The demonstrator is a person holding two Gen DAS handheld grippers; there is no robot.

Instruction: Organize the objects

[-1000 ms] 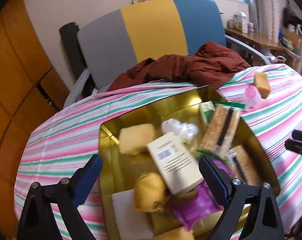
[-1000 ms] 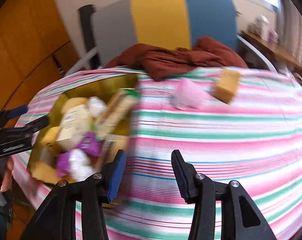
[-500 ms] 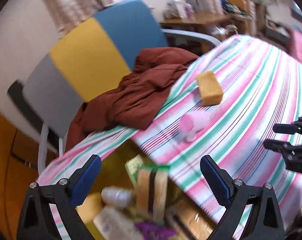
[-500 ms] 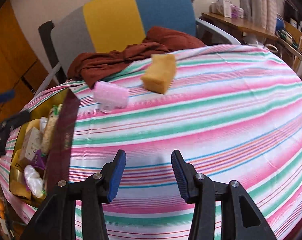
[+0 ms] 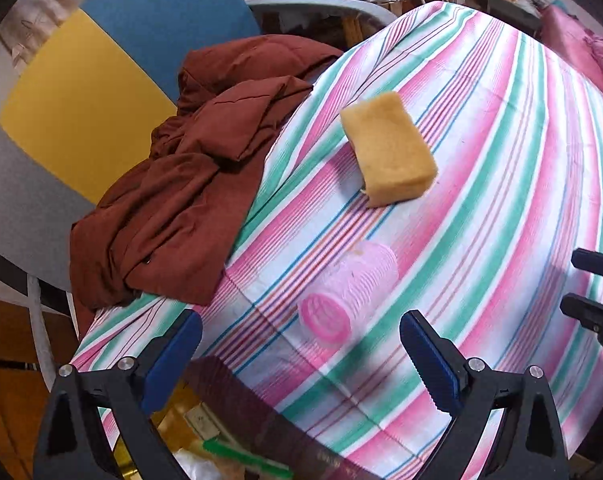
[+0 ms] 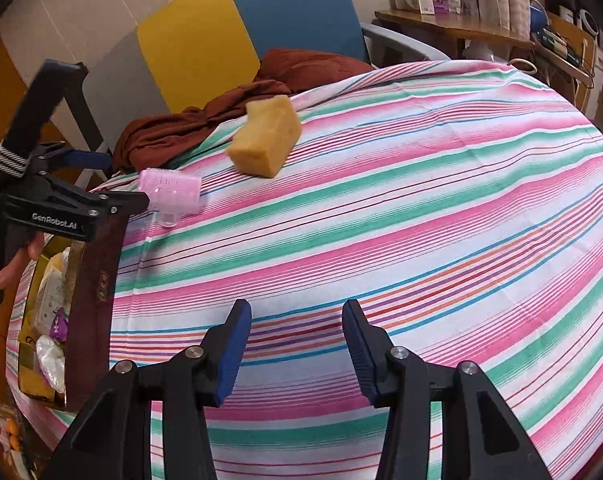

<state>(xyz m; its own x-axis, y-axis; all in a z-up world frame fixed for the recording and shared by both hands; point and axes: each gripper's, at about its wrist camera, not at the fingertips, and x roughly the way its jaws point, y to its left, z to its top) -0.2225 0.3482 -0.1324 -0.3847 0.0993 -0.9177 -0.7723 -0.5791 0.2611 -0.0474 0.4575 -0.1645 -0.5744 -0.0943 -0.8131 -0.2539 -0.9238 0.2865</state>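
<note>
My left gripper [image 5: 301, 344], jaws wide and empty, has swung off the tray [image 5: 261, 412] to the pink roller [image 5: 347, 292] at twelve o'clock; my right gripper [image 6: 297, 344] hangs part-open, empty.

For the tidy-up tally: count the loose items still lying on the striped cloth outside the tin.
2: a yellow sponge near the brown garment, and a pink hair roller nearer the tin, ahead of the left gripper.

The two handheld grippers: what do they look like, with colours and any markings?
Both the left gripper and the right gripper have black angular frames with silver screws and ribbed blue pads on the fingers. The right wrist view shows white "GenRobot.AI" lettering on the left one's side, and a black-and-white striped band.
</note>
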